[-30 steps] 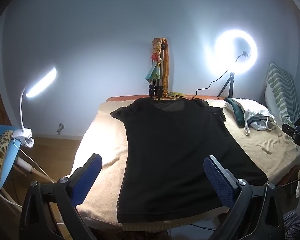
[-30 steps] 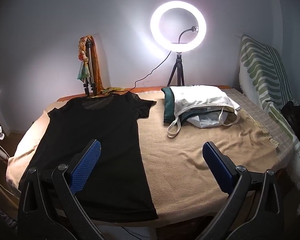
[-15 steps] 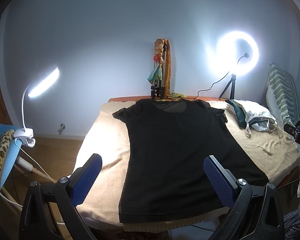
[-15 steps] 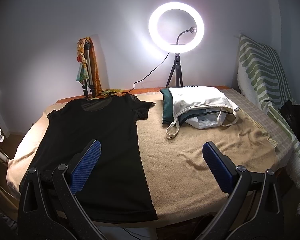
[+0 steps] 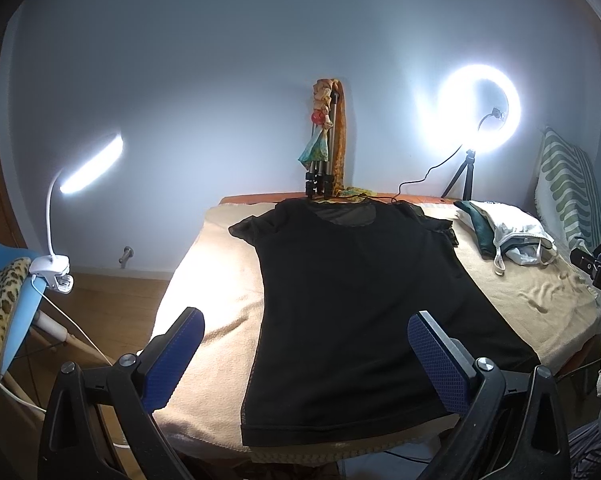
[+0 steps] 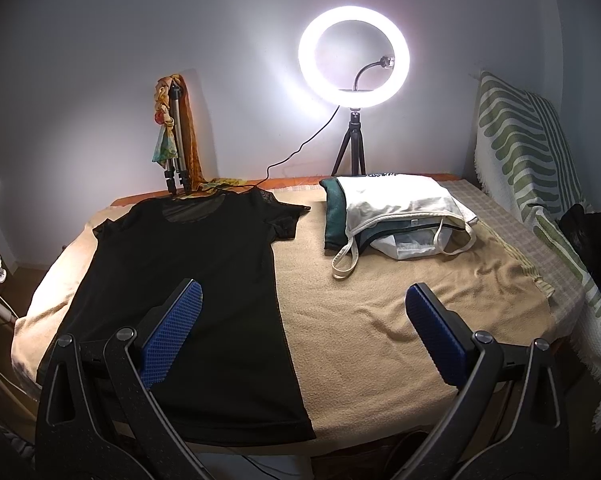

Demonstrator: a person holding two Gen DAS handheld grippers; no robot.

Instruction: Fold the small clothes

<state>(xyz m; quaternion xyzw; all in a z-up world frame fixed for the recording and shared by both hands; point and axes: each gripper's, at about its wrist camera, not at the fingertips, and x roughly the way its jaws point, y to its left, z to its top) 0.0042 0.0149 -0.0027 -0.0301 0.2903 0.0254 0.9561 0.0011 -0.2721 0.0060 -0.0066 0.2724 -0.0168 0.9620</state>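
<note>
While unheld, black shirt (image 5: 356,300) flat on blanket (image 6: 380,304)

My left gripper (image 5: 306,354) eased slightly rightward and back, my right gripper (image 6: 302,320) drifting right, black shirt (image 5: 356,304) sliding leftward in its view

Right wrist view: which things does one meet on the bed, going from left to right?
Black T-shirt lying flat → pile of folded clothes → green striped cloth at the right edge.
</note>
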